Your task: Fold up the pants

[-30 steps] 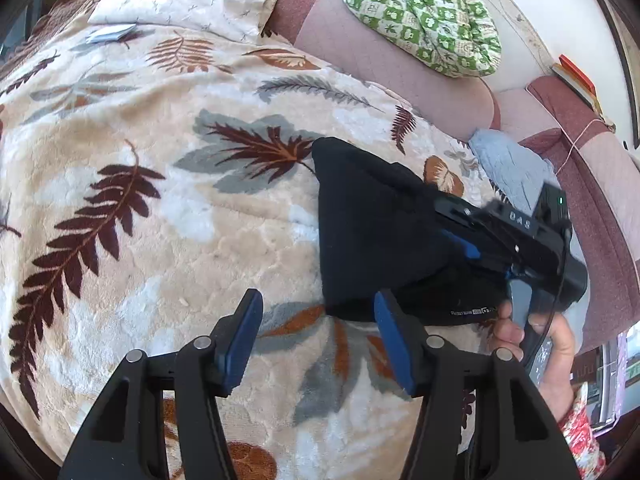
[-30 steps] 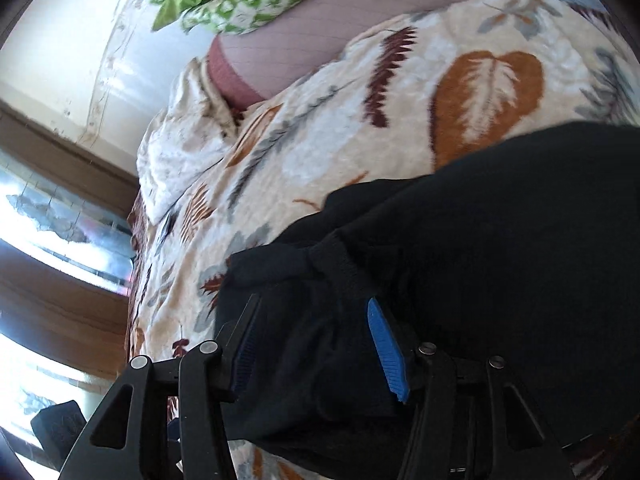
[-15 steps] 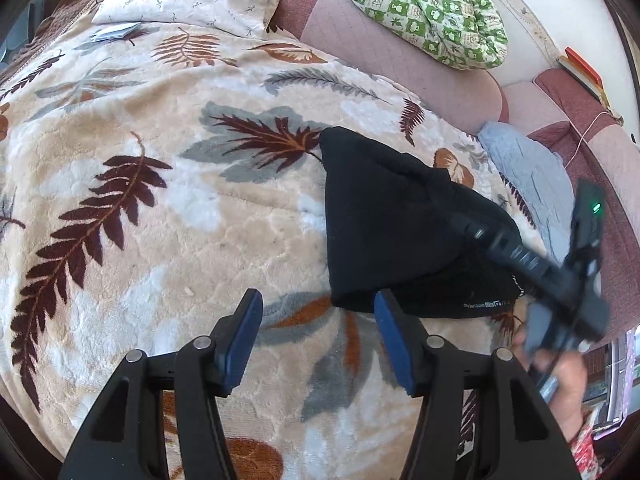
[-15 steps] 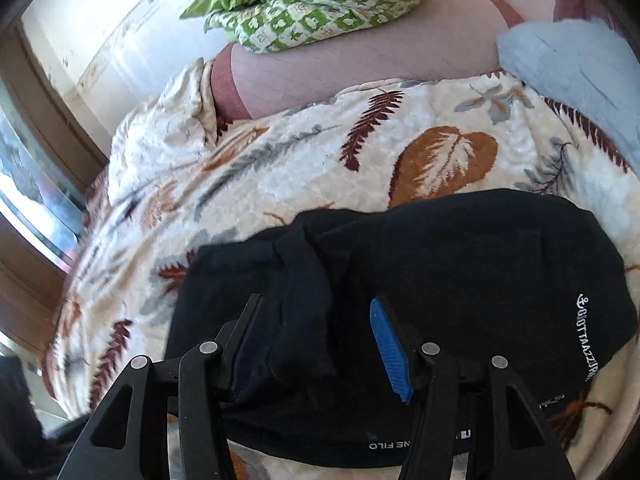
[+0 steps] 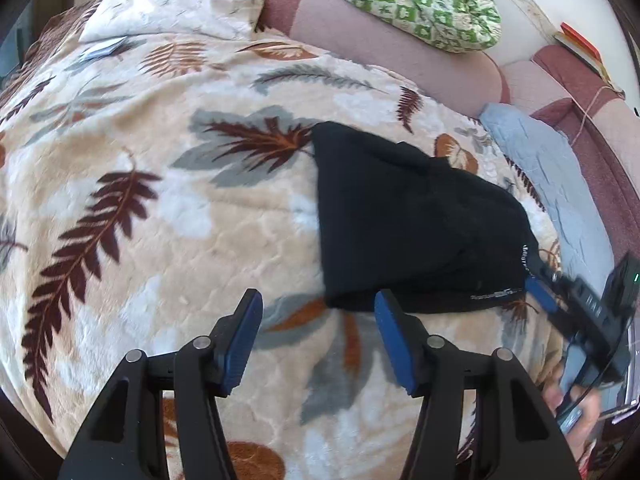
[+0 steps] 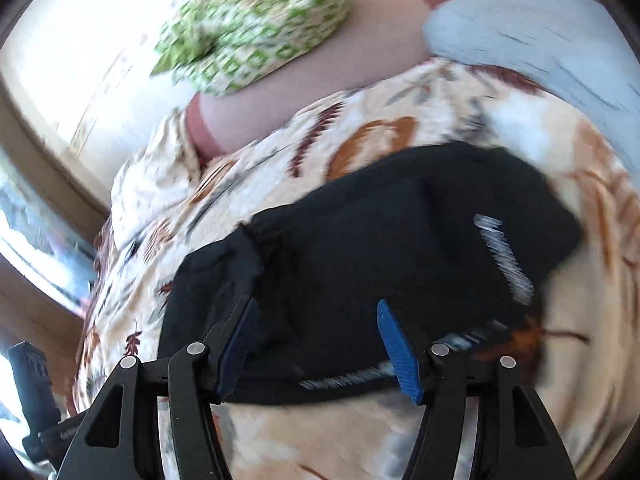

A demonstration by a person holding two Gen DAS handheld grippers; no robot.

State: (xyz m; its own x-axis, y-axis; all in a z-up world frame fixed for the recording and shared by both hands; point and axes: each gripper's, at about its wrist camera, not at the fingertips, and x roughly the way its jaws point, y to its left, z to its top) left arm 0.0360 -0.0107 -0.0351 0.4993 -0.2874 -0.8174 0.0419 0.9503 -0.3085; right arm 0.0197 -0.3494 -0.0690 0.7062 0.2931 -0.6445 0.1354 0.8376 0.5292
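Observation:
The black pants lie folded into a compact bundle on the leaf-patterned blanket, with white lettering along the near edge. My left gripper is open and empty, just in front of the bundle's near left corner. My right gripper is open and empty, hovering over the near edge of the pants; this view is motion-blurred. In the left wrist view the right gripper sits at the far right beside the pants, held by a hand.
A green checkered cloth lies on the pink sofa back. A light blue folded cloth lies right of the pants. A cream pillow is at the back left. Books rest at the far right.
My right gripper has let go of the pants and pulled back to the right, off the bundle. The pants now lie flat and folded. My left gripper has barely moved.

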